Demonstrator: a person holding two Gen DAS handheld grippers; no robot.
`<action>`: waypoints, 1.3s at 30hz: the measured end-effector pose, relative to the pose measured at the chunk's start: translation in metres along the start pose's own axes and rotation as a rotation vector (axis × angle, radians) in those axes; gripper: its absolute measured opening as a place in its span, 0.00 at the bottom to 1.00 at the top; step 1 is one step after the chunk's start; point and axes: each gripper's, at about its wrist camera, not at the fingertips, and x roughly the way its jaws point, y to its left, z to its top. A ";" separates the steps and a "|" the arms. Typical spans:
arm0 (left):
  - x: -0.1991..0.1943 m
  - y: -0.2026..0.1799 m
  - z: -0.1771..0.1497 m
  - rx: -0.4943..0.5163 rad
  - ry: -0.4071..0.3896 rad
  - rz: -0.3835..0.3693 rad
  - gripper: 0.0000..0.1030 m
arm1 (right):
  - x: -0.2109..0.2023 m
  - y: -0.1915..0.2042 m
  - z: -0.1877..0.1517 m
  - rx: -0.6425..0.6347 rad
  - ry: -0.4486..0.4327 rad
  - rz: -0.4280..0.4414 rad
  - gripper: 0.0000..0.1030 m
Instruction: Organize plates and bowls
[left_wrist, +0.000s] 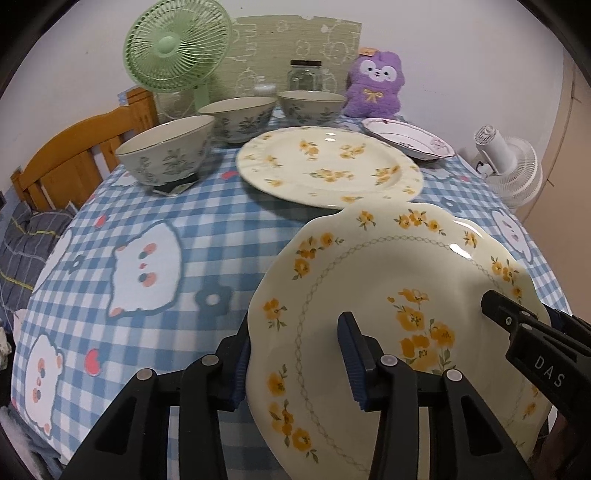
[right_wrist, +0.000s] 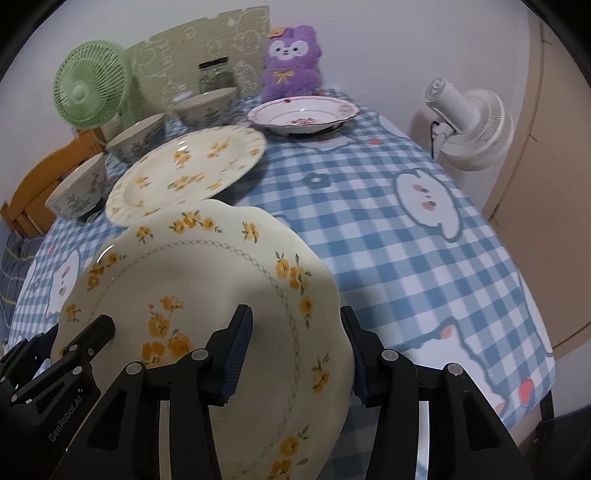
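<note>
A: What's hard to see here?

B: The near edge of the scalloped plate (left_wrist: 388, 295) runs out of the bottom of both views, and each claw's arms cover part of it. The left claw (left_wrist: 295, 354) straddles the plate's left rim: one finger is under the rim, mostly hidden, the other lies on top of the plate's face. The right claw (right_wrist: 295, 350) does the same at the right rim.

A: So both are holding it?

B: Yes, each is clamped on the plate's edge at a middling width, and the plate is up off the checked table (left_wrist: 207, 236), tilted, in front of the round yellow-flowered plate (left_wrist: 328, 166).

A: Anything else cut off?

B: The nearest bowl (left_wrist: 166, 153) sits on something dark that I can't identify. Two more bowls (left_wrist: 240, 118) (left_wrist: 310, 105) stand behind it, partly masking the glass jar (left_wrist: 304, 75). The pink-rimmed dish (right_wrist: 303, 114) is at the far side, near the purple plush toy (right_wrist: 290, 59). The table's far edge is hidden by these things.

A: Any writing?

B: On the right claw as seen from the left wrist, "DAS". On the left claw as seen from the right wrist, "GenRobot.AI". The plush's orange tag is too small to read.
</note>
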 end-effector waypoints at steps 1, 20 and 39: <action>0.001 -0.004 0.001 0.004 0.000 -0.004 0.42 | 0.000 -0.003 0.001 0.004 -0.002 -0.002 0.50; 0.017 -0.076 0.023 0.117 -0.007 -0.042 0.42 | 0.011 -0.076 0.021 0.082 -0.018 -0.062 0.50; 0.035 -0.128 0.038 0.156 0.007 -0.071 0.42 | 0.029 -0.128 0.040 0.118 -0.028 -0.100 0.50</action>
